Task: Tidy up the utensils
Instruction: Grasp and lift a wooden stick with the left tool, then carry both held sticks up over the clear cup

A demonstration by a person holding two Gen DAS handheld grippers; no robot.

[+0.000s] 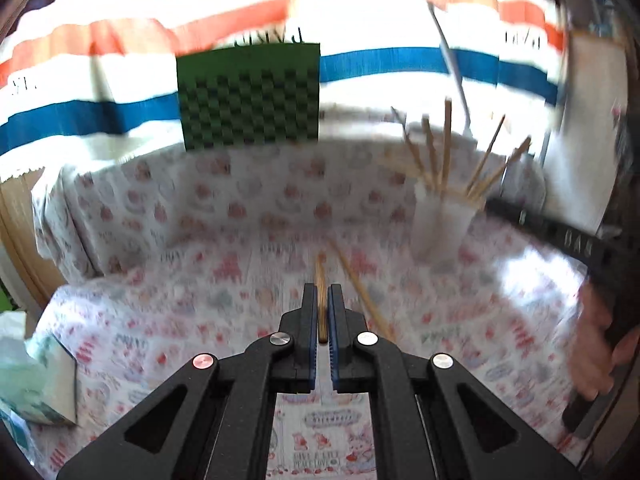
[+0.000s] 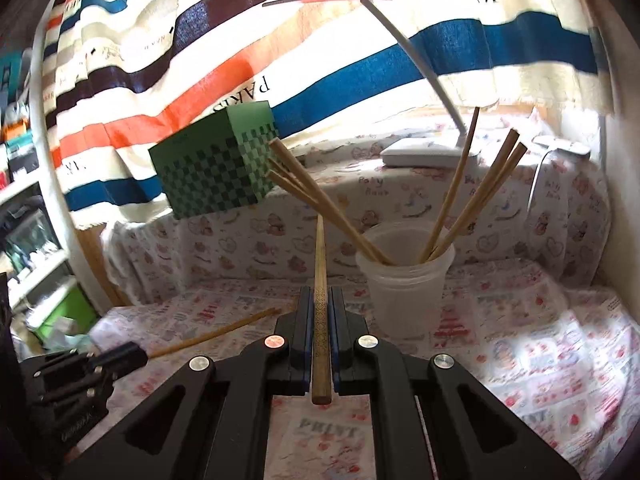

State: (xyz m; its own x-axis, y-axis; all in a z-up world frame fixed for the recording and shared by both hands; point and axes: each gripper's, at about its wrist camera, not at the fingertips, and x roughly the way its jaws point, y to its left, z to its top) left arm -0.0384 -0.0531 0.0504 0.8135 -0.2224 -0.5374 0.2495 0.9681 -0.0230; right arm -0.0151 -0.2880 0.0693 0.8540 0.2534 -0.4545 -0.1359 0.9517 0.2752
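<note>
A translucent white cup stands on the patterned tablecloth and holds several wooden chopsticks fanned outward; it also shows blurred in the left wrist view. My right gripper is shut on a wooden chopstick that points forward and up, just left of the cup. My left gripper is shut on another chopstick low over the cloth. One more chopstick lies on the cloth just right of my left gripper; in the right wrist view a chopstick runs out from my left gripper.
A green checkered box stands at the back against a striped cloth. A white desk lamp sits behind the cup. A tissue box is at the left edge. Shelves are far left. A hand holds the right gripper.
</note>
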